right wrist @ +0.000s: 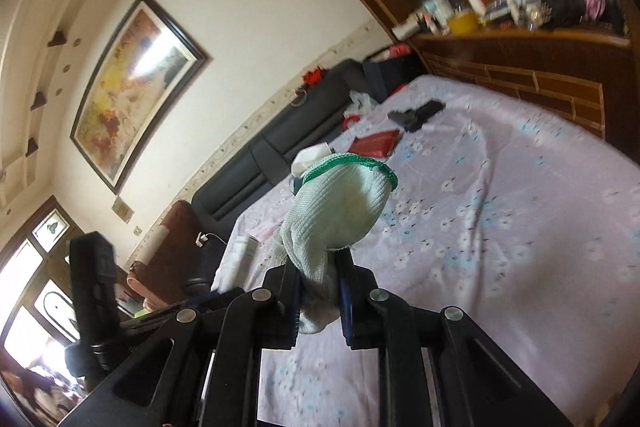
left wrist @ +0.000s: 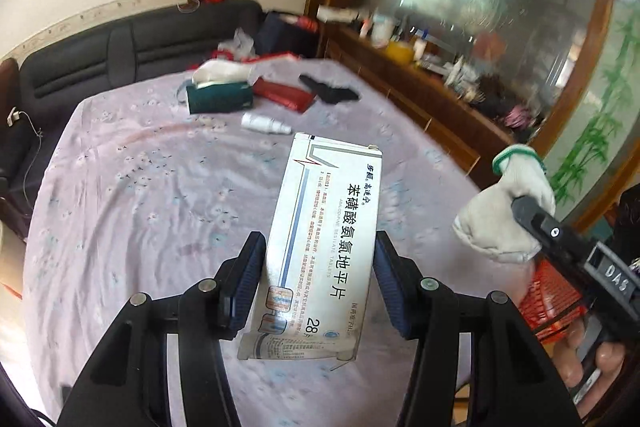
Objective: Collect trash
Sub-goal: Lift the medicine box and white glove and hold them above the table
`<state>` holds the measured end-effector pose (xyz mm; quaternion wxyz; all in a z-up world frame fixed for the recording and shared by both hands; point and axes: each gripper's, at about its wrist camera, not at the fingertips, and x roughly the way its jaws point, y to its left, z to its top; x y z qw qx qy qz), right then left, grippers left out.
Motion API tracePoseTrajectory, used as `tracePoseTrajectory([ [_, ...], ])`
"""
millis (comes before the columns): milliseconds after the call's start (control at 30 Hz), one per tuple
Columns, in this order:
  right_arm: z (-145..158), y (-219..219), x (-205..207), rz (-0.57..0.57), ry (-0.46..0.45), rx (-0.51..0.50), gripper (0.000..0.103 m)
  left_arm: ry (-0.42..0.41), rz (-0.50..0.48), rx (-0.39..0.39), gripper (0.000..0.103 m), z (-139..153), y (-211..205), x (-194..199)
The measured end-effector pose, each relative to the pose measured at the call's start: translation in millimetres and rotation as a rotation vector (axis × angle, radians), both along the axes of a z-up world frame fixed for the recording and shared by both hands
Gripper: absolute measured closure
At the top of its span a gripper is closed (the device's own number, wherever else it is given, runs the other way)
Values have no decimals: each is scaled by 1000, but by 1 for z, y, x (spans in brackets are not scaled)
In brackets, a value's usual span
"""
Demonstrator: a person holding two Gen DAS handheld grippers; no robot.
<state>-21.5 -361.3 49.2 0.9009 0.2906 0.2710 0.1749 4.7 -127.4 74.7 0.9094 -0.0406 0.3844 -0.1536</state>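
Observation:
My left gripper [left wrist: 320, 283] is shut on a white medicine box [left wrist: 324, 239] with blue print, held lengthwise above the flowered bedspread [left wrist: 140, 195]. My right gripper [right wrist: 318, 291] is shut on a pale knitted glove [right wrist: 340, 211] with a green cuff, which stands up from the jaws over the bed. In the left wrist view the same glove [left wrist: 508, 211] shows at the right, pinched in the right gripper's black fingers [left wrist: 536, 223]. A small white bottle [left wrist: 264, 123] lies on the bed beyond the box.
A green tissue box [left wrist: 220, 97], a red packet [left wrist: 284, 94] and a black object [left wrist: 328, 91] lie at the bed's far end. A dark sofa [left wrist: 132, 39] stands behind. A cluttered wooden shelf [left wrist: 432, 75] runs along the right. A red basket [left wrist: 556, 303] sits low right.

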Motion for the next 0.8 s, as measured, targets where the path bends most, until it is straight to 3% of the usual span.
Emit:
tracePoseTrajectory([
  [400,41,-35,-125,-156,-105,-205,87,-102,-147,-73,50,24,-59,-88],
  [800,65,-47,-174,-217,-164,-248,87,-150,-189,-98,50,40,-71,-117],
])
